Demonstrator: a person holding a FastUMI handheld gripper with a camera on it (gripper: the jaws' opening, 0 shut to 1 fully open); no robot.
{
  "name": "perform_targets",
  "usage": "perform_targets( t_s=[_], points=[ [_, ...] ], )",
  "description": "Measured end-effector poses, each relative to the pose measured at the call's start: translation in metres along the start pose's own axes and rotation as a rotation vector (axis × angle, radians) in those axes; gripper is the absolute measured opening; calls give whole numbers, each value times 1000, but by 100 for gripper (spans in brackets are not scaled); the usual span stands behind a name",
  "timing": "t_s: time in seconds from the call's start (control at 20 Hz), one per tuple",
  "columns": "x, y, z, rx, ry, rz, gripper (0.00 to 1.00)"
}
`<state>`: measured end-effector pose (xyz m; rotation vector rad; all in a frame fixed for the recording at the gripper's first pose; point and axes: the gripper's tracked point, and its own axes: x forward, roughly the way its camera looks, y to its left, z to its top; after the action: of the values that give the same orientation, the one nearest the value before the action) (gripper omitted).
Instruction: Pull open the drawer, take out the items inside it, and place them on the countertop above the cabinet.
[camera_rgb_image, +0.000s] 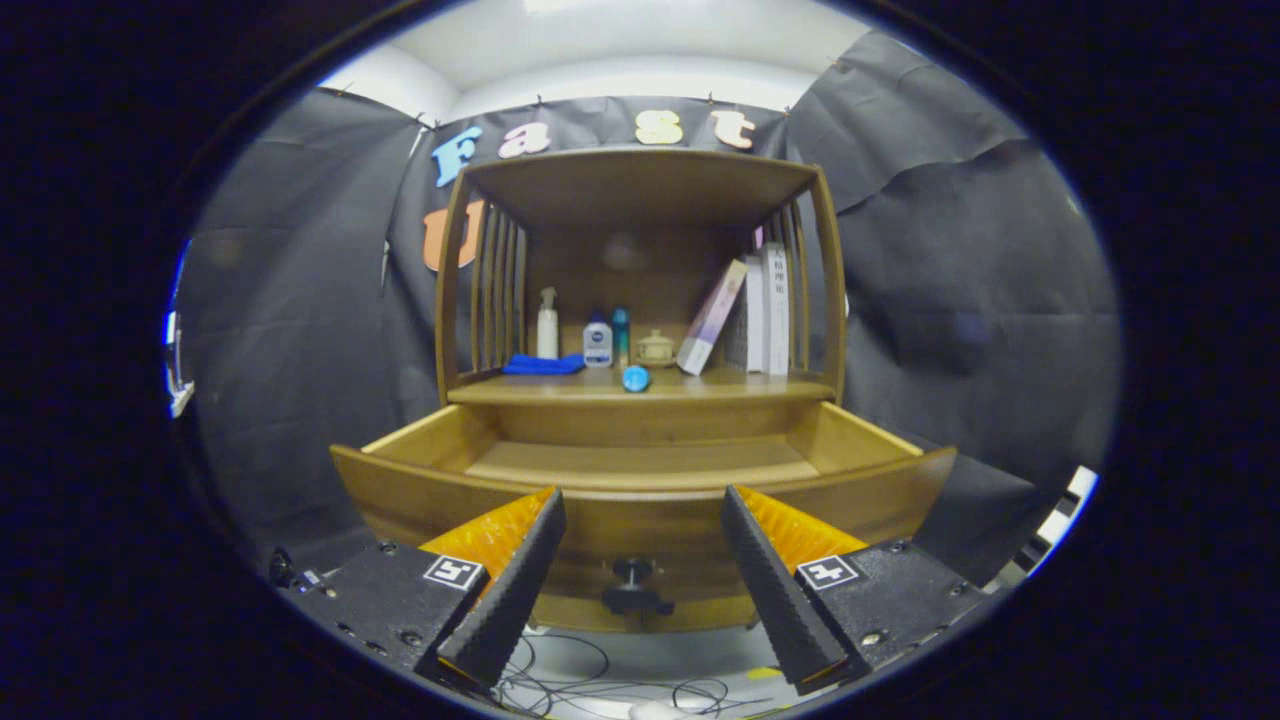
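A wooden cabinet stands ahead with its drawer (640, 462) pulled open toward me. The part of the drawer's floor that I can see is bare. Its front panel carries a dark round knob (634, 585), just ahead of my fingers and low between them. My gripper (640, 500) is open, its two black ridged fingers (520, 580) spread wide with nothing between them. On the countertop (700, 387) above the drawer lies a small blue ball-like item (636, 378) near the front edge.
The shelf holds a blue cloth (543, 365), a white pump bottle (547, 325), a small white bottle (598, 343), a teal bottle (621, 335), a small lidded pot (656, 348) and leaning books (745, 315). Cables (600, 680) lie on the floor below.
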<state>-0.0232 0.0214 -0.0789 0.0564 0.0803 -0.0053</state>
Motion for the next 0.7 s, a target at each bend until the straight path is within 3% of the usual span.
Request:
perform_targets(
  t_s=[0.3,0.7],
  points=[
    [24,-2,-45,-43,72,-21,99],
    [42,2,-52,-74,53,-64,100]
  ],
)
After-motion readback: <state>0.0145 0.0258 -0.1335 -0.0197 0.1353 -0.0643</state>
